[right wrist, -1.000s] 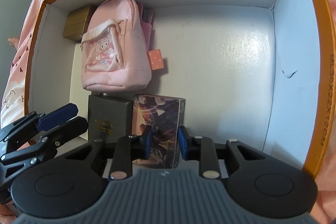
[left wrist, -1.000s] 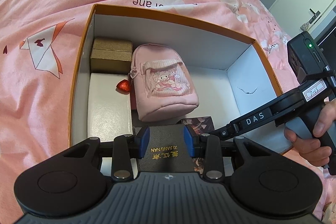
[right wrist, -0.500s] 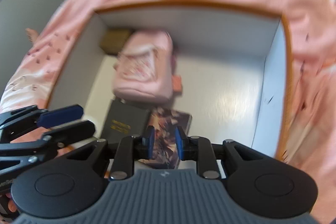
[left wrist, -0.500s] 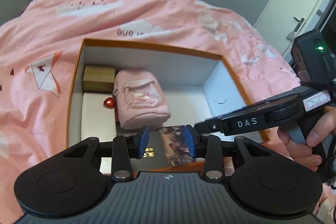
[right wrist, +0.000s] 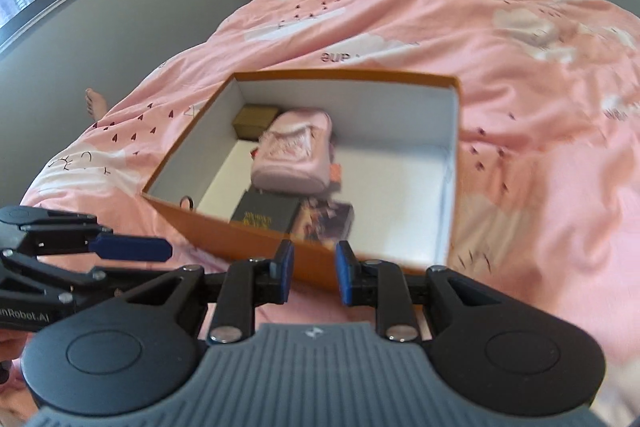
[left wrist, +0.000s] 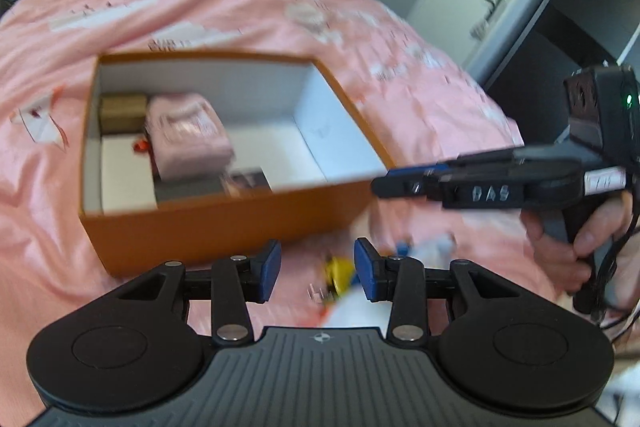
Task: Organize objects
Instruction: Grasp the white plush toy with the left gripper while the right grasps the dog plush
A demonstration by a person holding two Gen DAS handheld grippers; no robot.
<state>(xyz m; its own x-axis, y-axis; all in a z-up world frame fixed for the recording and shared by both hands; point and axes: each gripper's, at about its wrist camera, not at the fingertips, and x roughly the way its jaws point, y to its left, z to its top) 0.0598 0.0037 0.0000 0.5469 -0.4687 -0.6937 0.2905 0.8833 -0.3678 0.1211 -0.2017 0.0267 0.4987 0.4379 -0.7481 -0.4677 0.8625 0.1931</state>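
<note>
Currently both the left gripper (left wrist: pixel 316 269) and right gripper (right wrist: pixel 311 271) hang parted and empty outside the orange box (right wrist: pixel 256 241); blurred small toys (left wrist: pixel 340 273) lie just beside its near wall. Recommend a centred, slow approach.

box (right wrist: pixel 248 239) on bed (right wrist: pixel 520 107); backpack (right wrist: pixel 296 159) inside, behind two books (right wrist: pixel 296 219).

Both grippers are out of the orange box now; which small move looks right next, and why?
Probably lower the left gripper onto the blurred yellow toy lying on the pink bedspread between its open fingers. The orange box already holds the pink pouch, and both grippers are empty; the right gripper is also open.
</note>
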